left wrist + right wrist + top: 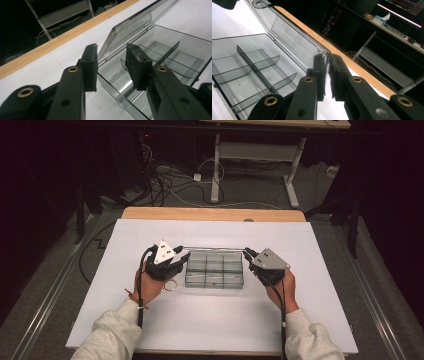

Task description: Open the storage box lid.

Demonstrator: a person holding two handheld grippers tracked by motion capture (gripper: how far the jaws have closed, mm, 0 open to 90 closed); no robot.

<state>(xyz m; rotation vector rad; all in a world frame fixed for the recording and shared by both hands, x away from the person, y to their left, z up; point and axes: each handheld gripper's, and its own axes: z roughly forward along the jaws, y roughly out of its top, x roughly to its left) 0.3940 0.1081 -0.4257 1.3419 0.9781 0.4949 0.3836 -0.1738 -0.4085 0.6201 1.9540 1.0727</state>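
White table cover (150,320) – wooden table edge (210,213) – cables on floor (165,182)

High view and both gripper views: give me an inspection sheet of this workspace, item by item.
Surface: white sheet over a wooden table whose far edge shows bare.
Job's things: clear smoky plastic compartment box with dividers, hinged lid raised; the compartments look empty.
Clutter: small metal ring on the sheet beside the left hand.
Grippers: left tongs open, jaws standing either side of the box's near corner; right tongs nearly shut on the lid's edge.
Cables: a black cable trails from each gripper along the forearm; loose cables lie on the floor.
Surroundings: dark room, white-legged desk frame beyond the table.
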